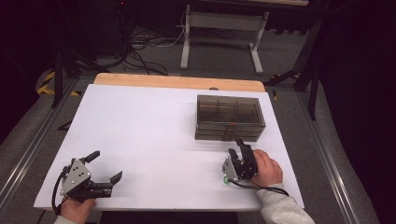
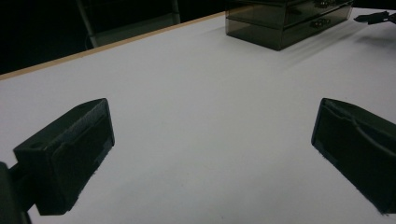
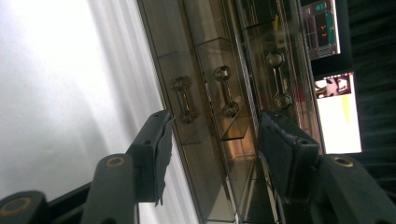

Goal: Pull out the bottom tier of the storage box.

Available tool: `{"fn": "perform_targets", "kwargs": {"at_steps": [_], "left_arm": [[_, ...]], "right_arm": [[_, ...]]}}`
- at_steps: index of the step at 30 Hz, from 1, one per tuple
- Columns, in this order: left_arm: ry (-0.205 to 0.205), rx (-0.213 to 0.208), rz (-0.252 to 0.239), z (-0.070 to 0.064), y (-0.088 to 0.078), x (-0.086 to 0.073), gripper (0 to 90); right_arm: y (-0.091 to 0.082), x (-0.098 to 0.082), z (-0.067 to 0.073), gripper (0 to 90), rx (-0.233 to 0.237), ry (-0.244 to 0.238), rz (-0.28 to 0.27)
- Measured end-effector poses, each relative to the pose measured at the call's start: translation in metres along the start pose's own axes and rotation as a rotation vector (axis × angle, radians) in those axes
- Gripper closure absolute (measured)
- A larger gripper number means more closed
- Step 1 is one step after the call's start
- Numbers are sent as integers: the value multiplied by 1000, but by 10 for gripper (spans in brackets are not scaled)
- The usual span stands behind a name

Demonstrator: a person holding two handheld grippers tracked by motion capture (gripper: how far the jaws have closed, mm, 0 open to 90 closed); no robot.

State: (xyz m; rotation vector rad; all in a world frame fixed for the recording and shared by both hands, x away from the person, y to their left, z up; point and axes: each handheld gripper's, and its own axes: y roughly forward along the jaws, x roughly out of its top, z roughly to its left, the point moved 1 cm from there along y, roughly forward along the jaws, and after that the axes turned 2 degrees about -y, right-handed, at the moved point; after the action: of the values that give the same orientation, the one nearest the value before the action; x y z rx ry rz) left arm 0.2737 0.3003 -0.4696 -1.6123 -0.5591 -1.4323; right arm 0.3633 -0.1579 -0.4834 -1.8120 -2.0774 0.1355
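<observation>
A smoky transparent drawer box (image 1: 229, 116) stands at the table's back right, with small metal handles on its front. My right gripper (image 1: 236, 147) is held on its side just in front of the box. In the right gripper view its jaws (image 3: 215, 135) stand apart before the drawer fronts, level with the handles (image 3: 225, 91), and nothing is pressed between the pads. My left gripper (image 1: 107, 165) rests near the front left edge, open wide and holding nothing. In the left gripper view (image 2: 212, 140) it faces bare tabletop, with the box (image 2: 285, 21) far off.
The white table top (image 1: 149, 135) has a wooden strip along its far edge. Beyond it are a white desk frame (image 1: 219, 28) and cables on a dark floor. A monitor (image 3: 343, 112) glows past the box in the right gripper view.
</observation>
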Motion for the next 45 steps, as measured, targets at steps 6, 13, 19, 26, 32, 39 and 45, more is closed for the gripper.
{"fn": "perform_targets", "kwargs": {"at_steps": [6, 13, 19, 26, 32, 39, 45], "left_arm": [[-3, -3, 0, 0, 0, 0, 3], [-8, -2, 0, 0, 0, 0, 4], [-7, -1, 0, 0, 0, 0, 4], [-1, -2, 2, 0, 1, 0, 6], [-4, -3, 2, 0, 0, 0, 6], [-5, -5, 2, 0, 1, 0, 6], [-4, -5, 1, 0, 0, 0, 6]], "right_arm": [[3, 1, 4, 497, -21, -52, 16], [8, 2, 12, 549, -51, -98, 43], [12, 3, 16, 576, -63, -125, 52], [17, 3, 17, 599, -75, -152, 58], [19, 5, 18, 612, -78, -160, 61], [25, 6, 20, 637, -87, -176, 62], [28, 6, 21, 663, -93, -183, 70]]}}
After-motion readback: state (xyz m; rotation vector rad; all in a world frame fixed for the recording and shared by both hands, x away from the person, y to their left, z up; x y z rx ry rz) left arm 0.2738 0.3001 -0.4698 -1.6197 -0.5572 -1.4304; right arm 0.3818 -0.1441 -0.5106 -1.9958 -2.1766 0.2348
